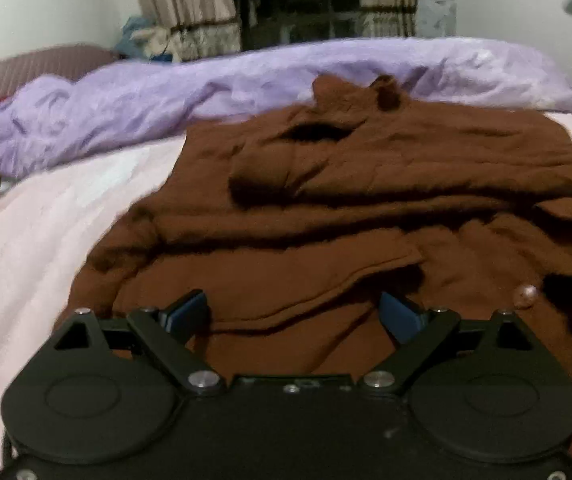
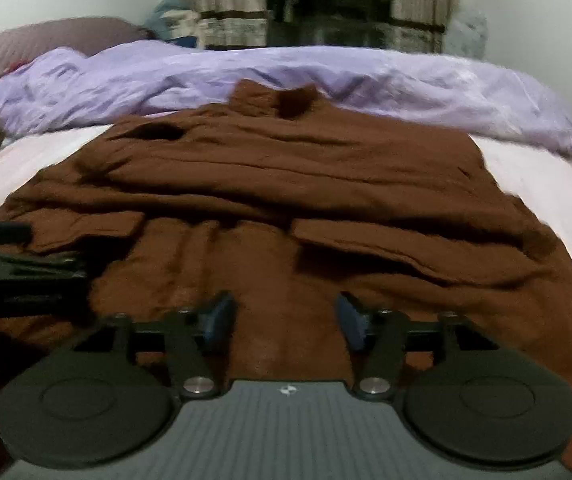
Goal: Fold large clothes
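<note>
While the left wrist view is soft with blur, it shows the brown coat (image 1: 366, 184) spread across the pale pink sheet (image 1: 45, 240) of the bed, collar end toward the rumpled lilac duvet (image 1: 205, 92) at the far side. Both sleeves look already laid across the body, one stacked over the other in bands, so the first folds appear done. The left gripper (image 1: 298, 316) sits low over the near hem with its jaws wide apart and nothing between them; brown cloth lies under the gap. At the right edge of this view a dark piece of the other tool is just visible, and a small pale button (image 1: 525, 293) shows on the cloth near it.

Seen from the right wrist, the coat (image 2: 286, 184) fills the middle of the bed, with two flat flaps, probably pocket flaps or cuffs, lying left and right of centre. The right gripper (image 2: 283, 320) also hovers over the near hem, jaws spread wide and empty. The left gripper (image 2: 25, 256) intrudes at the left edge. The duvet (image 2: 326, 76) and a striped pillow (image 2: 45, 40) lie beyond.

My judgement: the sleeves are in, but the long body is not yet folded. What remains is gripping the hem at two points and carrying it toward the collar, perhaps twice.
</note>
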`<state>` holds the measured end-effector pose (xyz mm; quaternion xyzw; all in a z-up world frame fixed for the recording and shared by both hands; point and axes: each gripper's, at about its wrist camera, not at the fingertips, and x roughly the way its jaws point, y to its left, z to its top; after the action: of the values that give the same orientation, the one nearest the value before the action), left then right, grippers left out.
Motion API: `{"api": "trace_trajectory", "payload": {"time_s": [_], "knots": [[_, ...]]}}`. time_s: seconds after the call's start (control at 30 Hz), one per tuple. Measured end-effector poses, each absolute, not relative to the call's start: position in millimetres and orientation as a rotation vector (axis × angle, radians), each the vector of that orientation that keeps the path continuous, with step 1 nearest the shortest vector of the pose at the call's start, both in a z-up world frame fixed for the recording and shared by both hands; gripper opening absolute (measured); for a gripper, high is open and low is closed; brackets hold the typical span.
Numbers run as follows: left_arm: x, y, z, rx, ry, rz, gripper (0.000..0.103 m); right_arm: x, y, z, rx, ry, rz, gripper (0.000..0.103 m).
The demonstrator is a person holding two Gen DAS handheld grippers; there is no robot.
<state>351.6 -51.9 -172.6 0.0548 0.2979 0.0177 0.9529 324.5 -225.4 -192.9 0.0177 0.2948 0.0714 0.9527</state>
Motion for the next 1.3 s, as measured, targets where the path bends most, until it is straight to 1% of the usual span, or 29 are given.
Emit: {"api": "trace_trajectory", "payload": {"time_s": [0.23,0.3,0.37,0.4,0.43,0.47,0.5,0.53,0.57,0.63,0.7,0.8,0.83,0.87,0.97,1.13,1.17,1.2,1.23,1.27,1.3], "knots": [[352.3,-44.3,-170.6,0.146,0.598,0.046,0.097,313.6,-257.3,-193.2,0.051,0.585,0.147,0.07],[343.9,-36.6,-168.8,0.202,0.599,0.086,0.097,305.9,-269.5,-188.0,0.094,0.58,0.163,0.071],[320.2,-23.3,-158.8,0.246,0.572,0.135,0.094,290.5,-286.1,-176.3,0.092,0.556,0.109,0.068],[307.4,-11.7,-152.6,0.256,0.552,0.148,0.095,280.7,-295.2,-170.5,0.085,0.536,0.077,0.068],[296.1,2.0,-147.2,0.248,0.546,0.162,0.095,271.0,-305.3,-165.1,0.089,0.52,0.043,0.069],[286.9,16.9,-143.7,0.232,0.553,0.173,0.094,262.2,-315.1,-160.7,0.099,0.513,0.011,0.075],[278.7,33.8,-141.9,0.213,0.577,0.181,0.094,251.3,-328.6,-158.2,0.114,0.513,-0.016,0.078],[272.6,50.6,-142.5,0.191,0.619,0.182,0.094,243.4,-337.9,-158.9,0.116,0.522,-0.027,0.085],[268.3,63.4,-144.5,0.174,0.664,0.174,0.094,237.7,-344.8,-161.9,0.112,0.535,-0.04,0.087],[260.3,82.9,-149.7,0.141,0.745,0.127,0.094,228.8,-355.7,-174.4,0.089,0.585,-0.072,0.088],[251.8,89.5,-154.5,0.109,0.765,0.083,0.094,225.7,-360.8,-188.6,0.084,0.636,-0.1,0.088],[254.3,84.3,-164.6,0.114,0.81,0.044,0.094,219.9,-359.3,-197.4,0.1,0.621,-0.092,0.09],[253.7,82.1,-164.8,0.108,0.803,0.045,0.094,221.1,-356.6,-197.9,0.088,0.628,-0.09,0.094],[253.8,81.1,-164.2,0.098,0.801,0.041,0.094,221.9,-354.5,-196.7,0.066,0.633,-0.091,0.095],[260.4,75.6,-166.3,0.09,0.812,0.004,0.094,223.7,-353.6,-194.6,0.034,0.636,-0.129,0.097],[259.2,74.3,-168.3,0.064,0.789,-0.022,0.088,232.6,-365.9,-197.5,0.075,0.629,-0.186,0.098],[257.9,73.5,-168.7,0.07,0.78,-0.025,0.078,235.2,-370.0,-199.5,0.093,0.638,-0.191,0.101],[256.9,72.9,-167.9,0.063,0.77,-0.036,0.064,238.5,-375.8,-203.5,0.121,0.661,-0.192,0.103],[254.0,72.4,-165.4,0.042,0.762,-0.073,0.034,241.7,-381.6,-207.3,0.147,0.684,-0.194,0.103],[253.6,70.2,-163.7,0.049,0.749,-0.077,0.019,241.1,-382.9,-206.9,0.14,0.683,-0.185,0.103],[252.8,65.0,-162.0,0.088,0.742,-0.055,0.017,240.2,-381.9,-205.2,0.127,0.684,-0.169,0.103]]}}
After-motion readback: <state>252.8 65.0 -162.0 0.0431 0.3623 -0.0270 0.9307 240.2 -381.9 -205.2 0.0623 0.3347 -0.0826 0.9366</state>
